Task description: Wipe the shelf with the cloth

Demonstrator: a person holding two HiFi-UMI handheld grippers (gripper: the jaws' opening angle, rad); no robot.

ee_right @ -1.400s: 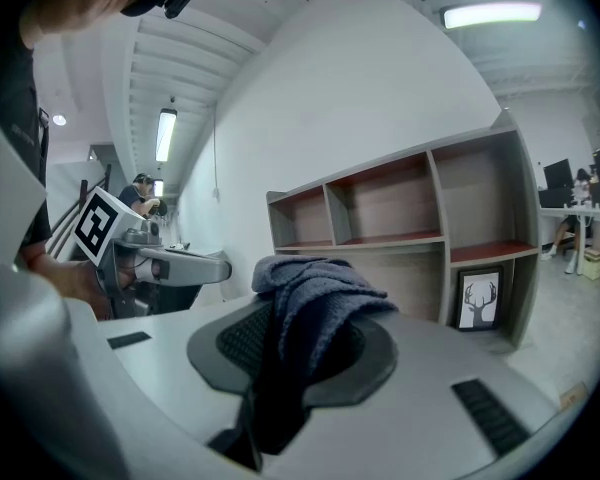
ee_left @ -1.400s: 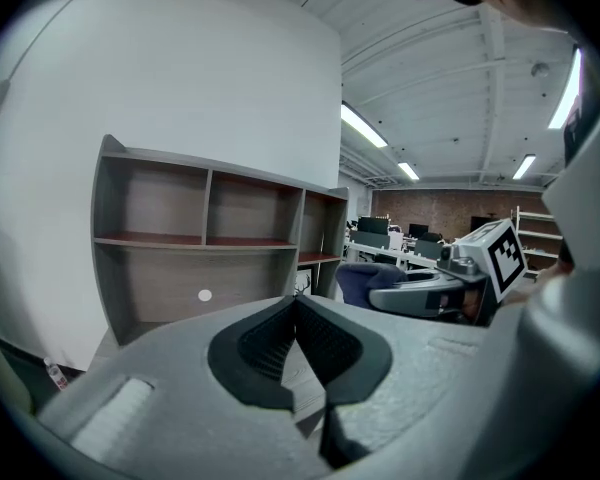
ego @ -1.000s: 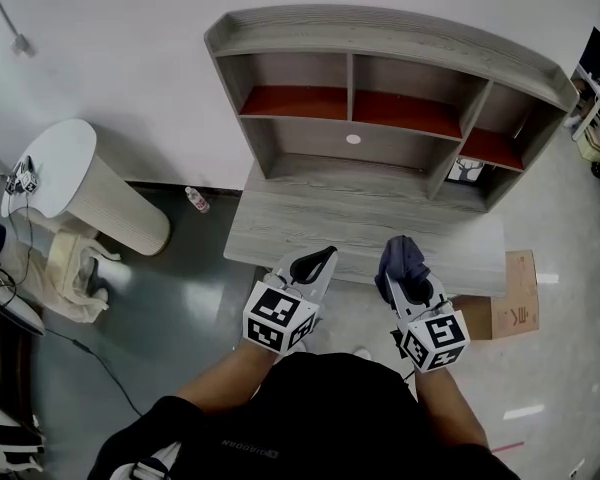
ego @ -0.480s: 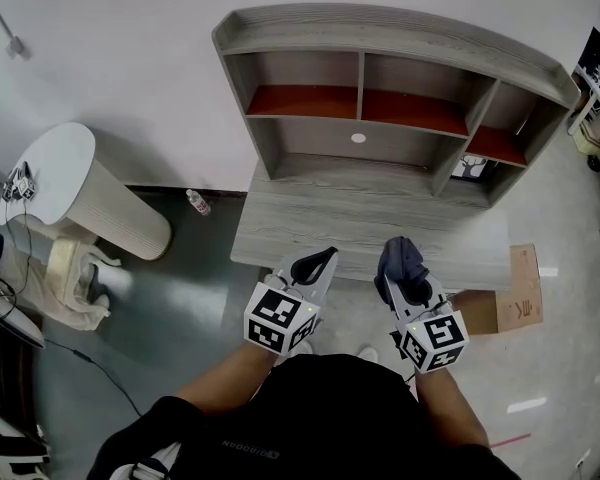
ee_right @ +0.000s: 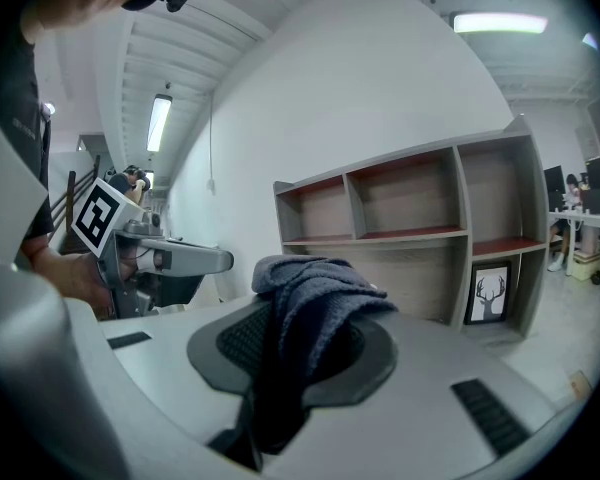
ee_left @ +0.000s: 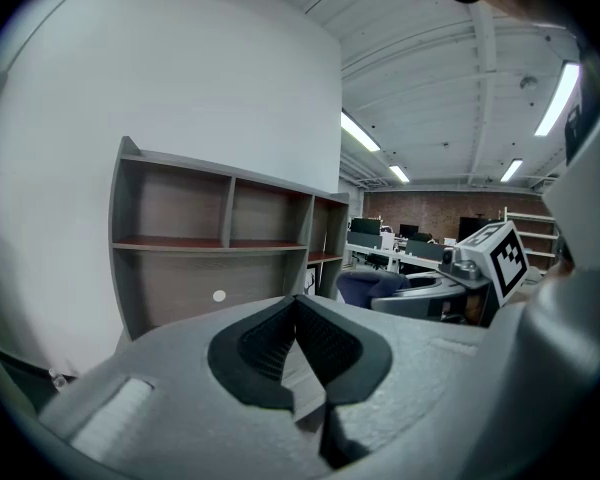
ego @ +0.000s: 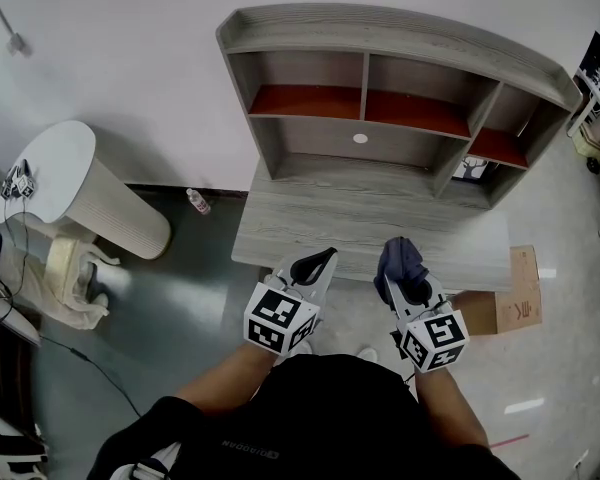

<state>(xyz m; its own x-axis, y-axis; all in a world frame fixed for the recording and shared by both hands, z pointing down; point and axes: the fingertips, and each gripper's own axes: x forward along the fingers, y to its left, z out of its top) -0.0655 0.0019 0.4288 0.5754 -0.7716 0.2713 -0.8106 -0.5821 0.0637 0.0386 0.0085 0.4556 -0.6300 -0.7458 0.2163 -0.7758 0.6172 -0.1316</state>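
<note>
1. Head view, looking steeply down: I stand facing a grey wooden shelf unit (ego: 380,30) set against a white wall (ego: 130,58), with a gripper in each hand. Both grippers hover just short of the unit's front edge.
2. My left gripper (ego: 323,256) points at the left half of the shelf unit's wide lower board (ego: 310,223). In the left gripper view its dark ribbed pads (ee_left: 265,343) meet at the tips, and nothing sits between them.
3. My right gripper (ego: 406,268) is clamped on a dark blue cloth (ego: 398,250). The cloth is bunched over the jaws and spills out of them, at the front edge of the shelf unit, right of its middle.
4. Reddish-brown boards (ego: 305,100) floor the shelf unit's upper compartments.
5. A small framed deer picture (ego: 468,169) stands upright in the shelf unit's lower right compartment.
6. Left of the shelf unit stands a white round table (ego: 50,163). A small bottle (ego: 197,201) lies on the floor (ego: 170,298) between them, near the wall.
7. Right of the shelf unit, a cardboard box (ego: 517,293) rests on the floor.
</note>
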